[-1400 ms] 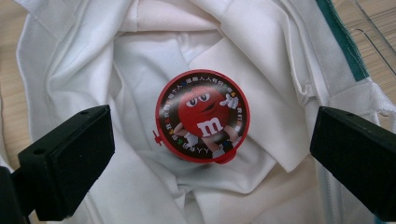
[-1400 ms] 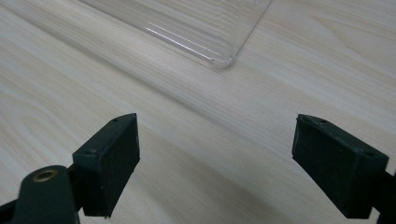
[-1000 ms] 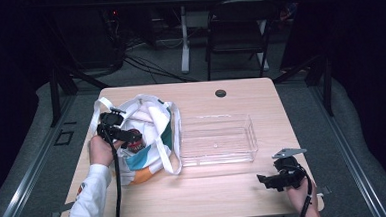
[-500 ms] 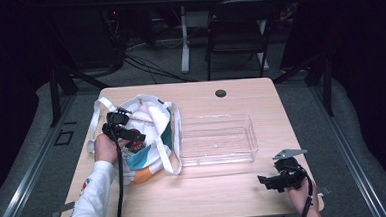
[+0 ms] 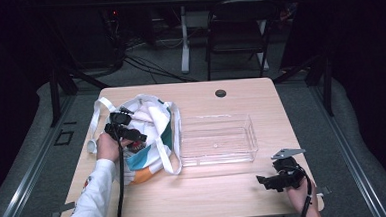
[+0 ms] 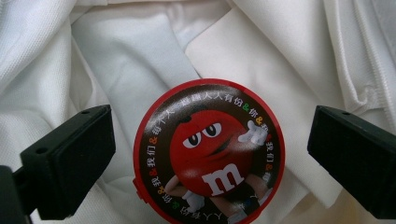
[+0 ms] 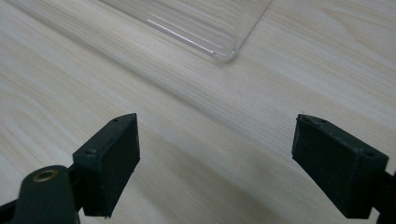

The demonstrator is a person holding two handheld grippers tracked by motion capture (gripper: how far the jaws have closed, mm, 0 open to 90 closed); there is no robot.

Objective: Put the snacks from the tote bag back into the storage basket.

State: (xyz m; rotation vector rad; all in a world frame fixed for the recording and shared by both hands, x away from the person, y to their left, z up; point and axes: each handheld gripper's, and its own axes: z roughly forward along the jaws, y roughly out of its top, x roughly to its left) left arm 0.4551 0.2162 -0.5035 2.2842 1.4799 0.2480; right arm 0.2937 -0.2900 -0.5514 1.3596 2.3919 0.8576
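Overhead, left gripper [image 5: 138,139] over tote bag [image 5: 152,140]; close up, fingers spread around red candy tin [image 6: 208,151]; right gripper [image 7: 231,163] spread above table [image 7: 196,121].

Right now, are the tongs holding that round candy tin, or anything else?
No, nothing is held. The left tongs are open around the round red candy tin in the tote bag, not touching it. The right tongs are open above the table.

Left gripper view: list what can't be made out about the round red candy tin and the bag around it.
- Candy tin: its bottom rim is cut off by the picture's lower edge; its depth is hidden, only the lid faces the camera.
- Anything else inside the white bag: covered by fabric folds.
- High view: the left gripper blocks the tin.
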